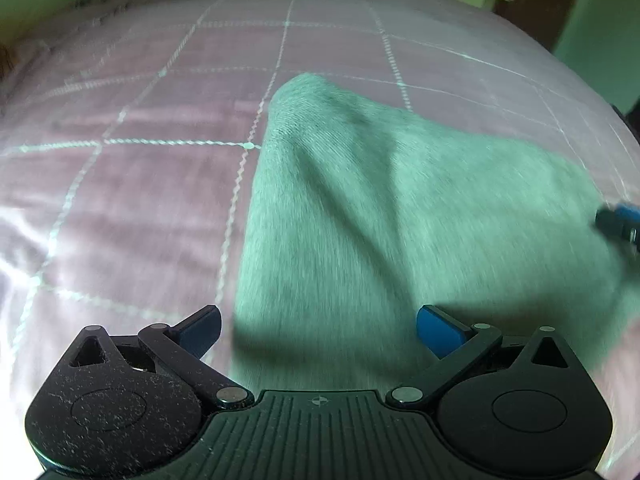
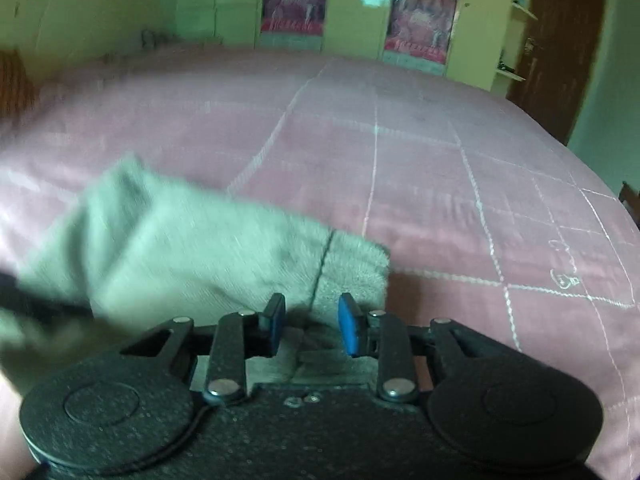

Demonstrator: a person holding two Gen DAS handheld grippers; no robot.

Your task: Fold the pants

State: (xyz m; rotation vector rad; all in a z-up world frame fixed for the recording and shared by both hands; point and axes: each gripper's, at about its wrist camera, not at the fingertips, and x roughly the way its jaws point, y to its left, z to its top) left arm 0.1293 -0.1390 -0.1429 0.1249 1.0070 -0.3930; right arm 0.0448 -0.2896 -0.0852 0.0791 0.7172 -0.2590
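Note:
The grey-green pants (image 1: 392,208) lie folded on the pink bedspread (image 1: 140,184). My left gripper (image 1: 318,330) is open just above their near edge, and the cloth runs between its blue pads without being pinched. In the right wrist view the pants (image 2: 180,248) lie to the left. My right gripper (image 2: 312,326) is open over their hemmed corner (image 2: 352,268), and the pads do not clamp the cloth. The right gripper's blue tip shows at the left view's right edge (image 1: 622,220). Both views are motion-blurred.
The bedspread (image 2: 440,200) with white stitched squares fills both views. Green walls with two posters (image 2: 420,24), a shelf and a dark wooden door (image 2: 560,40) stand behind the bed. A dark blurred shape (image 2: 24,292) crosses the left edge of the right wrist view.

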